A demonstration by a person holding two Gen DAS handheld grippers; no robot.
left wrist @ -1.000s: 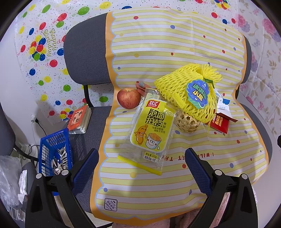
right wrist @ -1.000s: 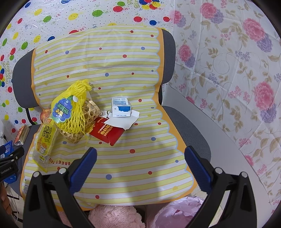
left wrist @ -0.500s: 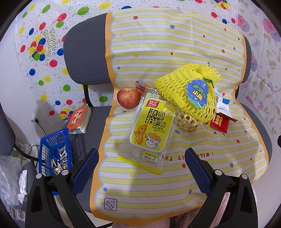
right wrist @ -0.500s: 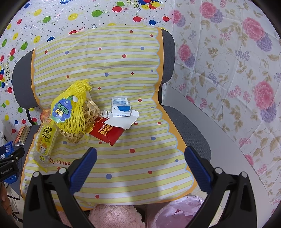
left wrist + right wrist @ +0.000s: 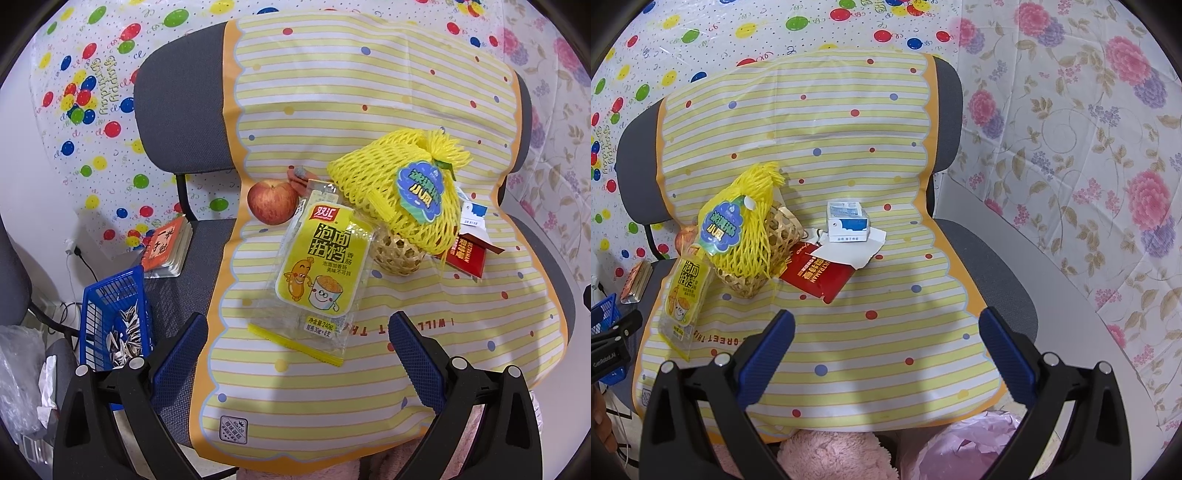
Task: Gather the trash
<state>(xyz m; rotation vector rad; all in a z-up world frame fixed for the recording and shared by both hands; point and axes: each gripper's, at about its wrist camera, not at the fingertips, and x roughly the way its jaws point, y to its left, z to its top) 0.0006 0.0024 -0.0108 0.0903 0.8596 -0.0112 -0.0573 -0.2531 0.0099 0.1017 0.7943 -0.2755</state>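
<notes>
Both the left gripper (image 5: pixel 295 345) and the right gripper (image 5: pixel 886 341) hang spread wide, holding nothing. On the striped mat (image 5: pixel 820 347) lie one sausage packet (image 5: pixel 319 269), one yellow net (image 5: pixel 391 192) at two o'clock from it, one red wrapper (image 5: pixel 816 275), one small carton (image 5: pixel 847 221), one apple (image 5: pixel 271 201).

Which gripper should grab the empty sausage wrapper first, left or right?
Left. The sausage wrapper lies centred just ahead of the open left gripper. For the right gripper it sits far to the left, beyond the yellow net.
</notes>
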